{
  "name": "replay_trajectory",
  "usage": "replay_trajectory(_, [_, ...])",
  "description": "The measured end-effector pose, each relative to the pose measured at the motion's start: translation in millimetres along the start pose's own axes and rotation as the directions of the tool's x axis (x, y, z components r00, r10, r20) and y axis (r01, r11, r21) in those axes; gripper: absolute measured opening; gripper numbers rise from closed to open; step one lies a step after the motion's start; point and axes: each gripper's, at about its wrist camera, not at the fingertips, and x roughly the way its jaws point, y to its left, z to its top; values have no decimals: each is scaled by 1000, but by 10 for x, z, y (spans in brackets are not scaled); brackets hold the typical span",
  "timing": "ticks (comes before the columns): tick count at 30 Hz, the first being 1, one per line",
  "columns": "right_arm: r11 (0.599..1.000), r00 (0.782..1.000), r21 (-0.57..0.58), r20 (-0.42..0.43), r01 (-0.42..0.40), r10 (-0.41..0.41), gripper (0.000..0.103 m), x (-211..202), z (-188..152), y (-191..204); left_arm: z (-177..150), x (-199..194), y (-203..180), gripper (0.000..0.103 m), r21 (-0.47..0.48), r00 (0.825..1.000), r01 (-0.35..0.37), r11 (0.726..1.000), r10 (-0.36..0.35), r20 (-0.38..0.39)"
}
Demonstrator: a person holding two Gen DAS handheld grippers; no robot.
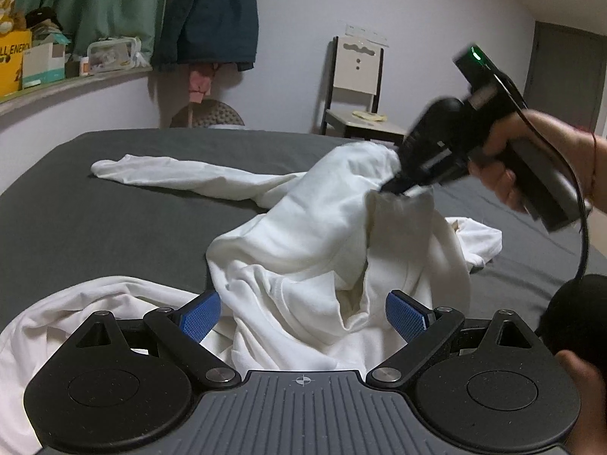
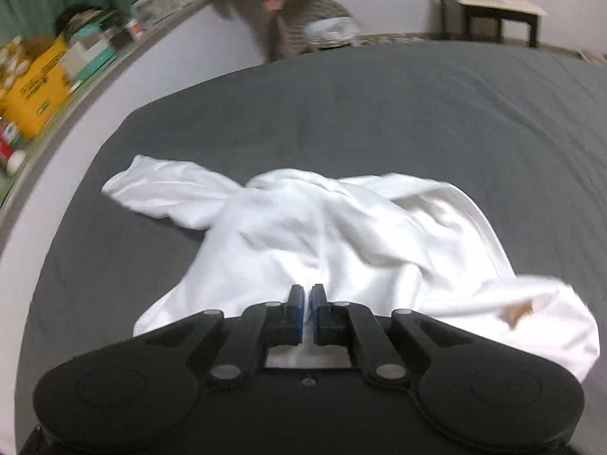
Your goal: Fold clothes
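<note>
A white long-sleeved garment [image 1: 303,235] lies crumpled on the dark grey bed [image 1: 95,204], one sleeve [image 1: 159,170] stretched out to the far left. My right gripper [image 1: 398,189], held by a hand, is shut on a fold of the garment and holds it raised off the bed. In the right wrist view its blue pads press together on a thin sliver of white cloth at the right gripper [image 2: 307,303], with the garment [image 2: 341,235] spread beyond. My left gripper [image 1: 303,316] stands wide open low over the near part of the garment, cloth bunched between its blue pads [image 1: 201,318] without being pinched.
A shelf [image 1: 76,83] with boxes runs along the left wall. Dark and green coats [image 1: 212,19] hang above it. A chair [image 1: 356,94] stands beyond the far edge of the bed, a round woven stool [image 1: 212,113] beside it. Bare grey sheet [image 2: 417,113] lies beyond the garment.
</note>
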Motion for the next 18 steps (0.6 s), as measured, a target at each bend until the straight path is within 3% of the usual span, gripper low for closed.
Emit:
replay_trajectory(4, [996,998,80,49,-47,43,4,-294,-268,-378,4,-25,21,95,-7,1000,5,1000,-5,23])
replay_trajectory(6, [986,985,61,77,-157,152,5,-466,-401,-532,4,-35,14,95,-3,1000,8,1000,-8,28])
replay_trajectory(8, [972,968,-56,100,-227,232,8,-651,-483,-556,2,-50,-13,95,12,999,10,1000,-11,33])
replay_trajectory(9, [964,962,-143,124,-224,242,13,-758,-516,-526,3,-55,-28,95,20,999,10,1000,-10,34])
replay_trajectory(11, [916,960,-383,189,-121,206,19,-968,-583,-378,11,-58,-49,95,34,999,8,999,-9,34])
replay_trajectory(12, [860,957,-507,214,-61,194,19,-1061,-615,-294,16,-58,-54,95,38,999,8,999,-9,32])
replay_trajectory(13, [769,956,-640,224,-2,189,19,-1121,-657,-201,18,-56,-59,95,42,1000,7,999,-8,29])
replay_trajectory(14, [645,956,-762,226,55,185,20,-1150,-716,-103,18,-52,-63,95,44,1000,6,999,-7,26])
replay_trajectory(15, [490,959,-865,220,107,179,24,-1155,-794,-22,17,-48,-67,95,45,1000,5,999,-6,24])
replay_trajectory(16, [306,964,-941,206,147,168,30,-1130,-896,38,17,-44,-71,95,47,1000,4,999,-5,22])
replay_trajectory(17, [108,969,-978,194,179,155,31,-1105,-997,99,16,-42,-75,95,48,1000,4,999,-4,20])
replay_trajectory(18, [-64,974,-979,184,194,136,31,-1065,-1075,149,15,-38,-73,95,47,1000,3,999,-4,18])
